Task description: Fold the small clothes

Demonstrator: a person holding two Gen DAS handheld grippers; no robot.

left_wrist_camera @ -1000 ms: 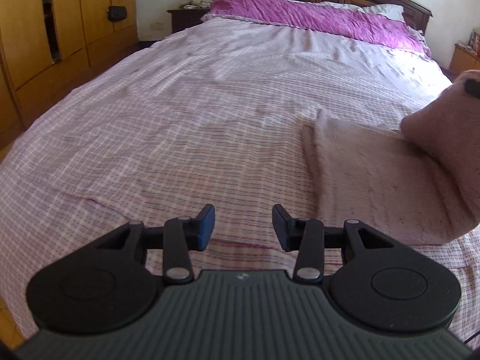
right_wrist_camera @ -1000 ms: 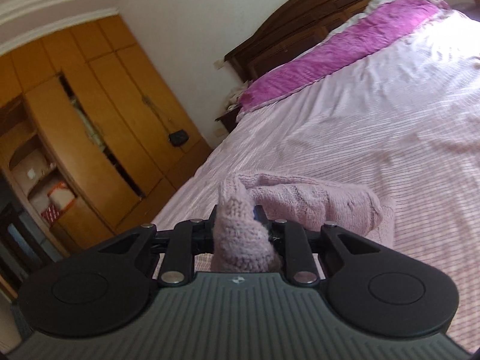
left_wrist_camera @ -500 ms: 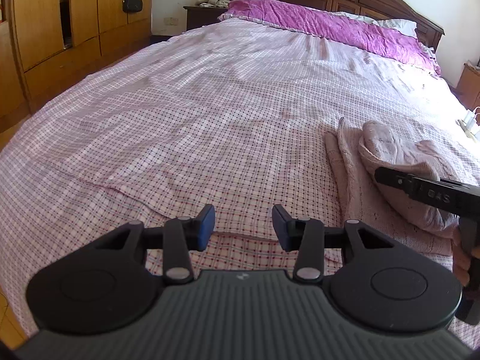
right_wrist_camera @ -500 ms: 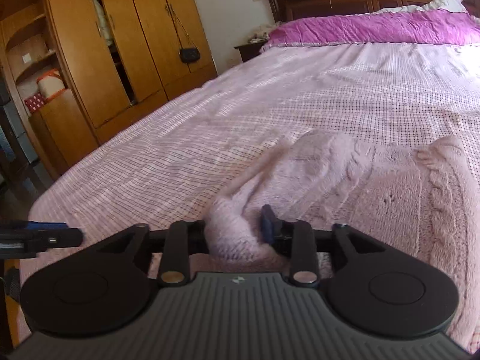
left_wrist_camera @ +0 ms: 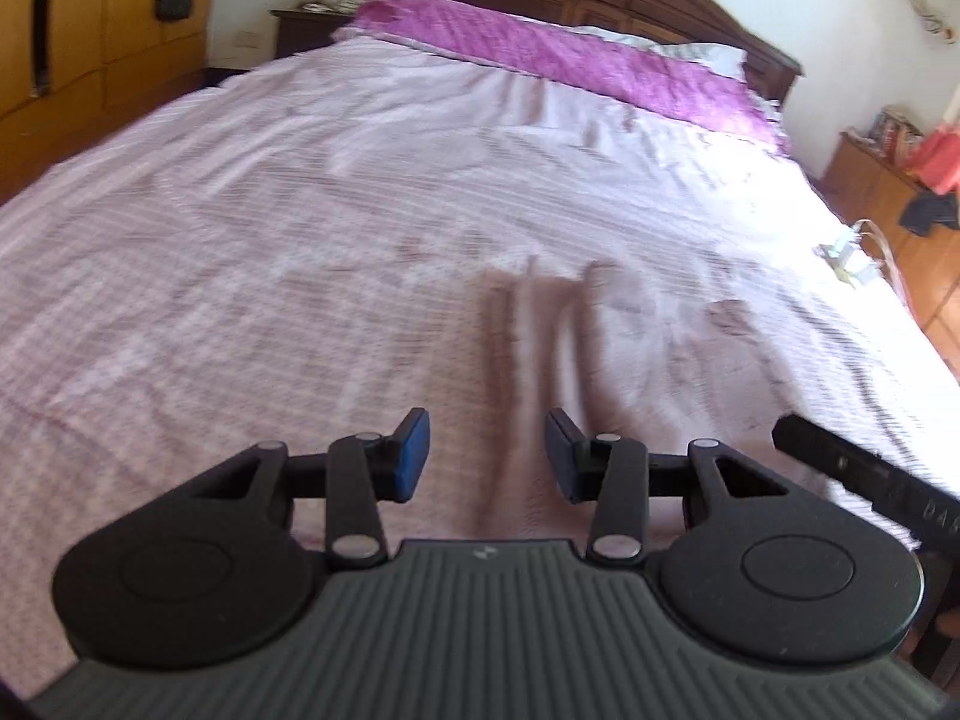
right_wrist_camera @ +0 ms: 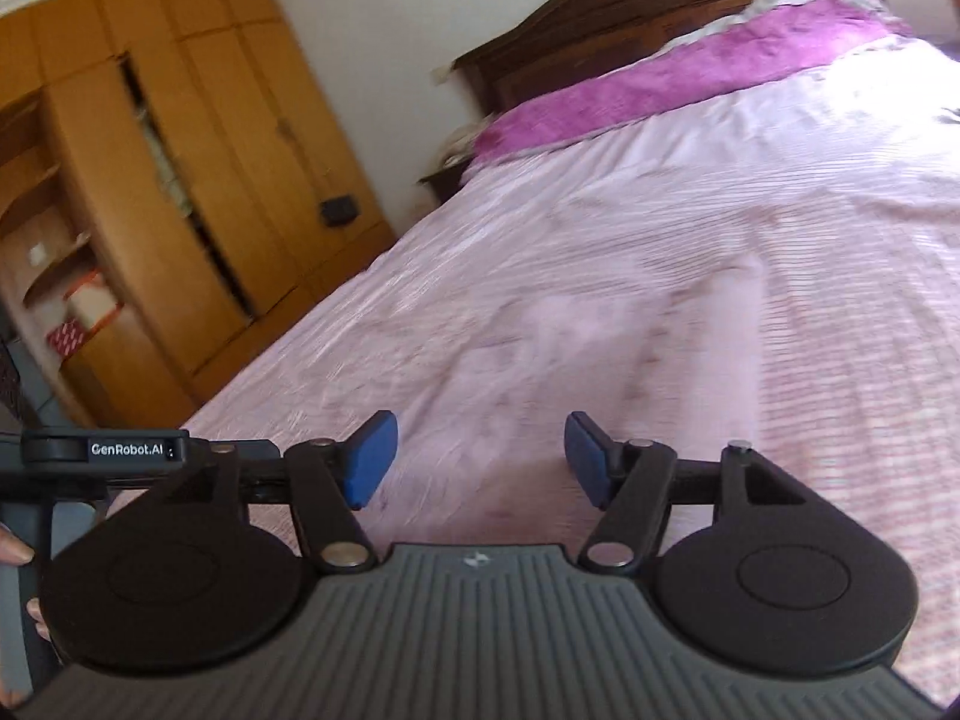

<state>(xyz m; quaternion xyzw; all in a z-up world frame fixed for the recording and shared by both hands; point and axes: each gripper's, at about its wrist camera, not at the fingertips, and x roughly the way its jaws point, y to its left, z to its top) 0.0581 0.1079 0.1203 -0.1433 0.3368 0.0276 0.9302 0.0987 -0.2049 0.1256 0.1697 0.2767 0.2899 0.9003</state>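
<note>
- Pink knitted garment lies on the bed near its foot edge, just ahead of my two grippers; motion blur smears it, so I can make out folds and ridges but not how it is folded.
- My left gripper hovers over the near end of the garment with its jaws apart and nothing between the blue pads.
- Just to the right of it in the left wrist view I see a black bar of the other tool, close beside my left one.
- My right gripper is spread wide as well, pads empty, with pink cloth below the gap; I cannot tell whether either gripper touches the fabric.
- At the left edge of the right wrist view sits the left tool's labelled bar, and fingertips of the person's hand show beside its handle.
- Beyond the garment the checked pink bedspread runs flat and wrinkled towards the head of the bed.
- Across the head end lies a magenta pillow cover, with a white pillow behind it against the dark wooden headboard.
- Left of the bed stands a wooden wardrobe; a small dark bag hangs on it.
</note>
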